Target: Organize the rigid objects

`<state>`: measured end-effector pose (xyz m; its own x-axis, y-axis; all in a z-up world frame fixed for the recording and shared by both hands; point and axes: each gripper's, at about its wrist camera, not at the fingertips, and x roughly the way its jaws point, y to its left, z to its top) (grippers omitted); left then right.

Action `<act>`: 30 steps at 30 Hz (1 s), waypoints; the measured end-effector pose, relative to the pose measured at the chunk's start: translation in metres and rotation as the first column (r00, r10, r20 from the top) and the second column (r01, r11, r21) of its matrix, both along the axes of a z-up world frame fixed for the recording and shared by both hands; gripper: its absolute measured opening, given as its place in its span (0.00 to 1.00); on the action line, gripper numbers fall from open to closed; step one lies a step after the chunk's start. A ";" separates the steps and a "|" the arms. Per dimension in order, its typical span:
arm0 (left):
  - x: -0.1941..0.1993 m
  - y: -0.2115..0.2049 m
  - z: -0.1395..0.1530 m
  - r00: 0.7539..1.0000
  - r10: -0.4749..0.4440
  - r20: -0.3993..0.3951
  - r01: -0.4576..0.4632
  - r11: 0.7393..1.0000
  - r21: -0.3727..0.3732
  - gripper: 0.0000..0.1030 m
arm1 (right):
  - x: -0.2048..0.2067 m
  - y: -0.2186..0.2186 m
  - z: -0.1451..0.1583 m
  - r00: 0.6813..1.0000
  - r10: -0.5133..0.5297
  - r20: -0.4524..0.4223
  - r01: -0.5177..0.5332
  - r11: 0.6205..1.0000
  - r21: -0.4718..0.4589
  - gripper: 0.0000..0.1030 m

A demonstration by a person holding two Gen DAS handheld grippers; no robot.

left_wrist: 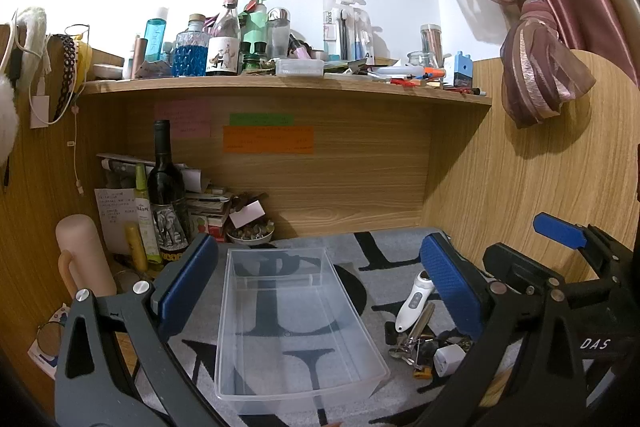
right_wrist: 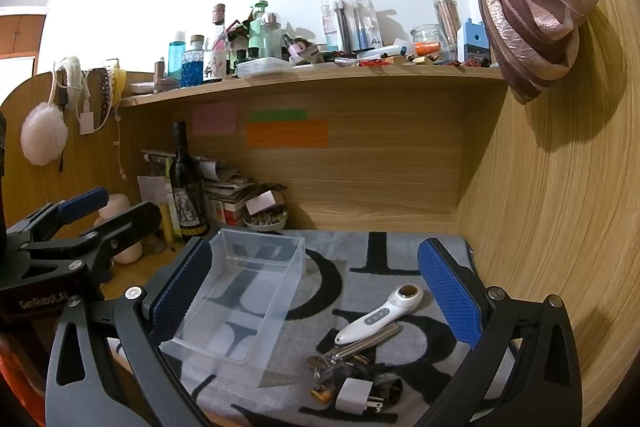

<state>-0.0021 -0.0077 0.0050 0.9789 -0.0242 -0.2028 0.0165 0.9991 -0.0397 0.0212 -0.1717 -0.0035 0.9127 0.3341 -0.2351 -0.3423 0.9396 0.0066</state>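
While clear bin [left_wrist: 296, 323] sits empty on mat, nothing sorted: white handheld device [right_wrist: 380, 315], keys [right_wrist: 340, 359], plug adapter [right_wrist: 354, 397] lie beside it; left gripper [left_wrist: 320, 291], right gripper [right_wrist: 316, 291] both wide open, empty

Left gripper [left_wrist: 320, 291] and right gripper [right_wrist: 316, 297]: dark grey, triangular-cutout arms with silver round-head screws; blue textured pads line the inner finger faces. White lettering "GenRobot.AI" and "DAS" marks the black bodies.
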 end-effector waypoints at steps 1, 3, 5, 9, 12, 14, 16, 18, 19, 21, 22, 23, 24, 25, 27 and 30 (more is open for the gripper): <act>0.000 0.000 0.000 1.000 0.000 0.000 0.000 1.000 0.000 1.00 | -0.001 -0.001 -0.001 1.000 -0.001 0.002 0.001 1.000 0.001 1.00; 0.000 0.000 0.000 1.000 -0.001 0.000 0.001 1.000 -0.001 1.00 | -0.001 0.000 -0.001 1.000 -0.001 0.005 0.001 1.000 0.002 1.00; 0.000 0.000 0.000 1.000 0.000 0.000 0.000 1.000 0.000 1.00 | -0.001 0.000 -0.001 1.000 0.000 0.005 0.000 1.000 0.003 1.00; 0.000 0.000 0.000 1.000 0.000 0.000 0.000 1.000 0.000 1.00 | -0.001 0.000 -0.001 1.000 0.001 0.006 -0.001 1.000 0.003 1.00; 0.000 0.000 0.000 1.000 0.000 0.000 0.000 1.000 -0.001 1.00 | -0.001 0.000 -0.001 1.000 -0.001 0.009 0.001 1.000 -0.002 1.00; 0.000 0.000 0.000 1.000 -0.001 0.000 0.001 1.000 -0.001 1.00 | -0.001 0.000 -0.001 1.000 0.000 0.010 0.000 1.000 0.000 1.00; 0.000 0.000 0.000 1.000 -0.003 -0.003 0.003 1.000 -0.001 1.00 | -0.002 0.000 -0.001 1.000 0.000 0.008 0.000 1.000 0.003 1.00; 0.000 0.001 -0.001 1.000 -0.003 -0.004 0.003 1.000 -0.001 1.00 | -0.002 0.000 -0.001 1.000 -0.001 0.009 0.001 1.000 0.001 1.00; 0.000 0.001 -0.001 1.000 -0.003 -0.004 0.003 1.000 -0.001 1.00 | -0.002 0.000 -0.001 1.000 -0.001 0.009 0.001 1.000 -0.001 1.00; 0.000 0.001 -0.002 1.000 -0.004 -0.006 0.004 1.000 -0.004 1.00 | -0.001 0.000 -0.001 1.000 -0.003 0.006 0.003 1.000 0.002 1.00; 0.001 0.001 -0.002 1.000 -0.005 -0.006 0.005 1.000 -0.005 1.00 | -0.001 0.000 -0.001 1.000 -0.004 0.006 0.004 1.000 0.003 1.00; 0.001 0.002 -0.003 1.000 -0.005 -0.007 0.005 1.000 -0.006 1.00 | 0.000 0.000 -0.001 1.000 -0.006 0.004 0.006 1.000 0.005 1.00; 0.001 0.002 -0.003 1.000 -0.006 -0.008 0.006 1.000 -0.008 1.00 | 0.000 -0.002 -0.002 1.000 -0.005 0.004 0.005 1.000 0.007 1.00; 0.002 0.003 -0.004 1.000 -0.008 -0.010 0.008 1.000 -0.012 1.00 | 0.001 -0.002 -0.002 1.000 -0.005 0.004 0.005 1.000 0.009 1.00; 0.004 0.005 -0.006 1.000 -0.014 -0.016 0.014 1.000 -0.024 1.00 | 0.001 -0.002 -0.002 1.000 -0.008 0.008 0.008 1.000 0.008 1.00; 0.008 0.008 -0.008 0.999 -0.025 -0.030 0.024 0.999 -0.038 1.00 | 0.005 -0.002 -0.002 1.000 -0.011 0.011 0.011 1.000 0.007 1.00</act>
